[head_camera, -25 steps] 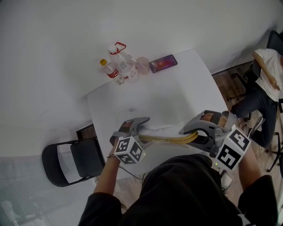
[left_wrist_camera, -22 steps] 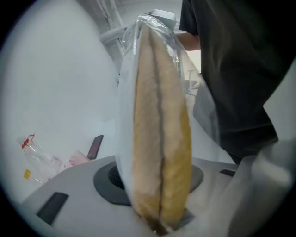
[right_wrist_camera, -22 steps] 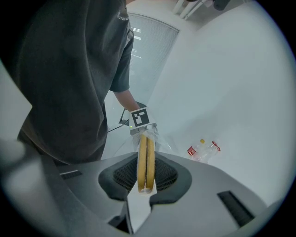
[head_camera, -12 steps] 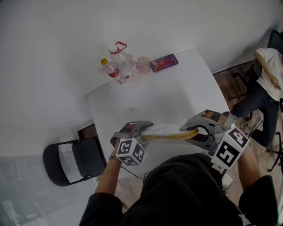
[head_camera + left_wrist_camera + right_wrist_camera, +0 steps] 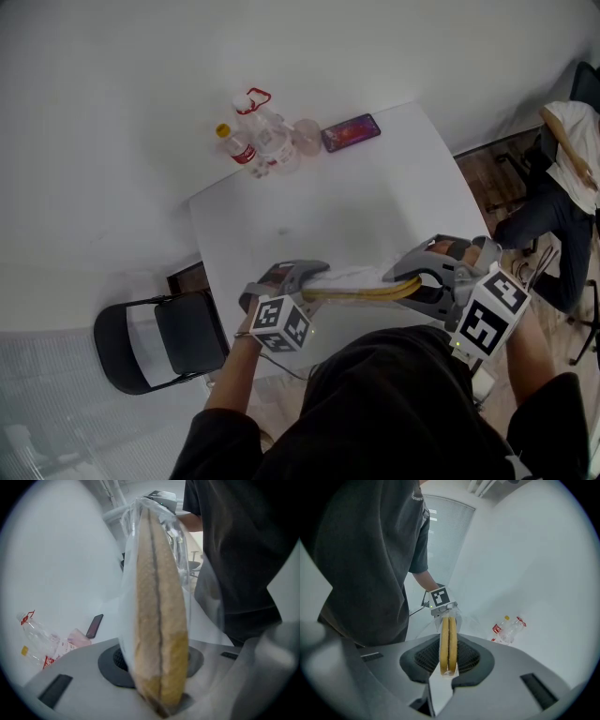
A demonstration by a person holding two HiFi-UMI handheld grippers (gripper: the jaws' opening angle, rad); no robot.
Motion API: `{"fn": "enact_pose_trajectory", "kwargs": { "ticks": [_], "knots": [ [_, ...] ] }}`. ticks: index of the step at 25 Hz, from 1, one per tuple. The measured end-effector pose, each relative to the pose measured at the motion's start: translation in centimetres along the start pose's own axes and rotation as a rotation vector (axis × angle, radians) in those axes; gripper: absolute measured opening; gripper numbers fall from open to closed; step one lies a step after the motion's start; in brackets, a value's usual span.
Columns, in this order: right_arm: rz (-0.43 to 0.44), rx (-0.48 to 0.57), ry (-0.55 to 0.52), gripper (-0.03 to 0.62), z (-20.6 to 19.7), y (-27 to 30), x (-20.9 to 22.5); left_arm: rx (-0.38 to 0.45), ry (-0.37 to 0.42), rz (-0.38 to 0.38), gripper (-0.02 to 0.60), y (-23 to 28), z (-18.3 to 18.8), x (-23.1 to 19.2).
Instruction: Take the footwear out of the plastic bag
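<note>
A pair of flat yellow slippers [image 5: 361,293] in a clear plastic bag [image 5: 349,277] hangs level over the near edge of the white table [image 5: 375,206], stretched between both grippers. My left gripper [image 5: 315,273] is shut on the left end, its jaws pinching bag and slippers [image 5: 159,620] together. In the left gripper view the bag [image 5: 126,597] wraps the pair. My right gripper [image 5: 396,277] is shut on the other end, where the two soles [image 5: 448,639] stand edge-on between its jaws. The left gripper's marker cube [image 5: 440,597] shows beyond them.
At the table's far edge stand plastic bottles [image 5: 253,141], a pinkish cup [image 5: 305,137] and a dark phone [image 5: 351,132]. A black folding chair [image 5: 159,337] stands on the floor at left. Another person [image 5: 562,178] sits at far right.
My left gripper's jaws have closed onto the left end of the bagged slippers. The right gripper keeps its hold; both have barely shifted.
</note>
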State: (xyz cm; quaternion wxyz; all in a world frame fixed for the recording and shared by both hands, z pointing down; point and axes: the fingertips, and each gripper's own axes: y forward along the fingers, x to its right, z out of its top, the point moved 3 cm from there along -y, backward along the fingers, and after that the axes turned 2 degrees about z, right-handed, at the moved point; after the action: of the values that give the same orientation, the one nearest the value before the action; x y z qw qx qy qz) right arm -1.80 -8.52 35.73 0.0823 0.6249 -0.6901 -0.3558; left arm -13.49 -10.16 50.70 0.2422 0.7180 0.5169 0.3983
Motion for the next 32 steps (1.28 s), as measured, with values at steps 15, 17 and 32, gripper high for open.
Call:
{"fn": "enact_pose_trajectory", "kwargs": {
  "ticks": [15, 17, 32],
  "knots": [
    [0.005, 0.004, 0.014, 0.071, -0.2, -1.6, 0.3, 0.046, -0.053, -0.002, 0.141, -0.2, -0.3, -0.4],
    [0.009, 0.001, 0.013, 0.071, -0.2, -1.8, 0.3, 0.05, -0.063, -0.011, 0.141, -0.1, -0.2, -0.3],
    [-0.005, 0.016, 0.048, 0.071, -0.9, -3.4, 0.9, -0.008, -0.161, 0.02, 0.095, -0.5, -3.4, -0.6]
  ]
}}
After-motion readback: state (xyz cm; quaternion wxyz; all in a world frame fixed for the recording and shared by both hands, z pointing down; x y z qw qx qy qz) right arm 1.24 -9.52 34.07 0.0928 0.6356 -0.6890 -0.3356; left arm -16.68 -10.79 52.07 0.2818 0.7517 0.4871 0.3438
